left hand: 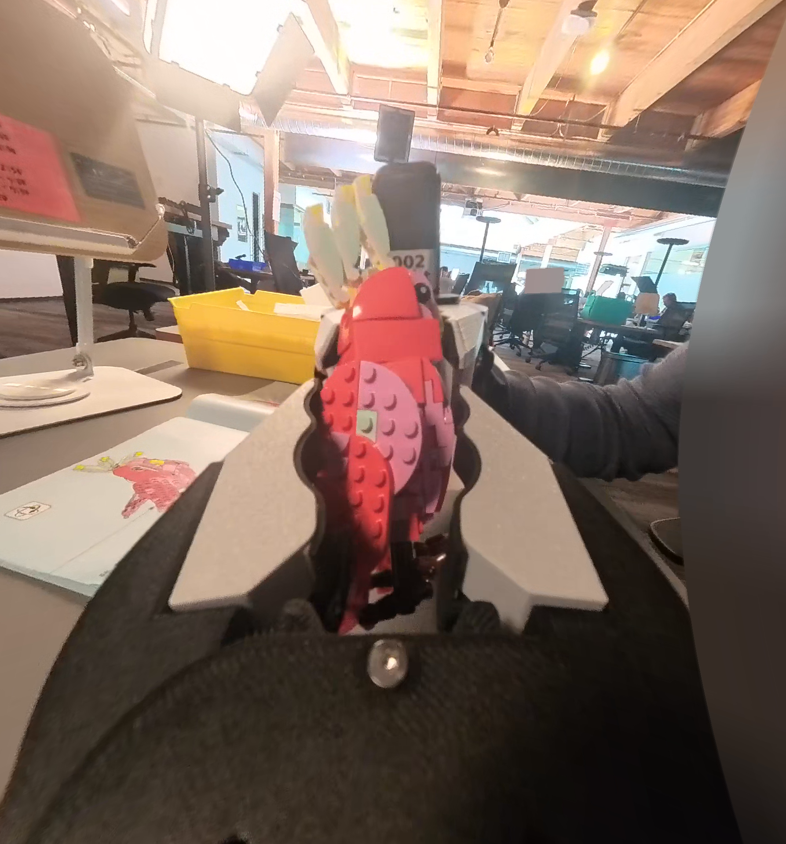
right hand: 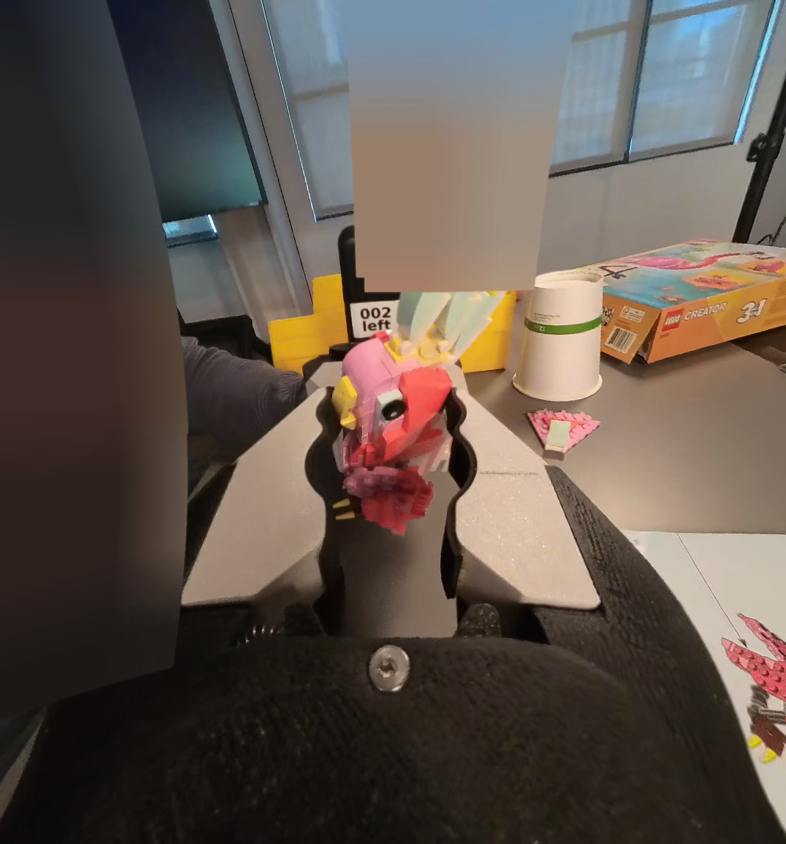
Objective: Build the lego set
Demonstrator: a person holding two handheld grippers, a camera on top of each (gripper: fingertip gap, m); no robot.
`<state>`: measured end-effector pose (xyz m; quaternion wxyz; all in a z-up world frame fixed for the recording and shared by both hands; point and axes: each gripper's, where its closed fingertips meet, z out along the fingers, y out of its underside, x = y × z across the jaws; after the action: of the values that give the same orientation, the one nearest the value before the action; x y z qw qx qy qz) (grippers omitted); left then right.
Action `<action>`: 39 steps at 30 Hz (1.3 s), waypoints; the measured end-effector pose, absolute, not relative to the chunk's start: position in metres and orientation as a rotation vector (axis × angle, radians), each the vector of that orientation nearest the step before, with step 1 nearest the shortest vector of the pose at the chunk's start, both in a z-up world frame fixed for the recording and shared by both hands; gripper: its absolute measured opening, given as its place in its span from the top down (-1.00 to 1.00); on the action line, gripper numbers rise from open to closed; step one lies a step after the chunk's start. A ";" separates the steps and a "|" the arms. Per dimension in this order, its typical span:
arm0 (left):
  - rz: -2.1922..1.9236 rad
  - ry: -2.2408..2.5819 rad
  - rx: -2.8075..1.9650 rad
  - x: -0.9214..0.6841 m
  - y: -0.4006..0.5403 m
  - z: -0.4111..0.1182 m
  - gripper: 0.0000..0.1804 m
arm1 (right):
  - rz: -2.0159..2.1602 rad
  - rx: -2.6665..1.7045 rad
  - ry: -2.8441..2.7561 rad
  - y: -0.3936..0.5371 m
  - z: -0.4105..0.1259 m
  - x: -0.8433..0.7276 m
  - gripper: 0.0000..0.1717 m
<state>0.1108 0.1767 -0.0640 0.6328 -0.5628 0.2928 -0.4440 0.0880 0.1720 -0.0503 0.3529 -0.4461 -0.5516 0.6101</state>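
A brick-built bird, red and pink with pale green and yellow crest feathers, is held up between both grippers. In the left wrist view my left gripper (left hand: 386, 397) is shut on the bird's body (left hand: 382, 438), with both pads against its sides and the studded wing facing the camera. In the right wrist view my right gripper (right hand: 388, 402) is shut on the bird's head (right hand: 395, 406), which has a yellow beak and a black eye. The right gripper's grey fingers (left hand: 471, 322) also show behind the head in the left wrist view. A person's dark sleeve (left hand: 610, 424) reaches in from the right.
A yellow bin (left hand: 244, 333), an open instruction booklet (left hand: 85, 493) and a white lamp base (left hand: 30, 392) are on the grey table to the left. An upturned white paper cup (right hand: 560, 338), a toy-set box (right hand: 701, 301) and a pink triangular brick piece (right hand: 564, 429) lie to the right. Only a small space, under 4 cm, lies between the two pairs of fingers.
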 end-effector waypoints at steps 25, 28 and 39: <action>-1.091 0.027 -1.603 0.116 0.162 -0.081 0.55 | 1.315 -0.877 -1.135 0.156 0.021 0.102 0.48; -1.118 -0.010 -1.536 0.117 0.161 -0.069 0.66 | 1.307 -0.861 -1.130 0.150 0.024 0.106 0.48; -1.074 0.168 -1.892 0.126 0.158 -0.100 0.90 | 1.327 -0.906 -1.268 0.148 0.003 0.112 0.48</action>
<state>0.1256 0.1576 -0.1004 0.4614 -0.7692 0.0681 -0.4367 0.1123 0.1480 0.0031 0.5205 -0.3780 -0.5289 0.5536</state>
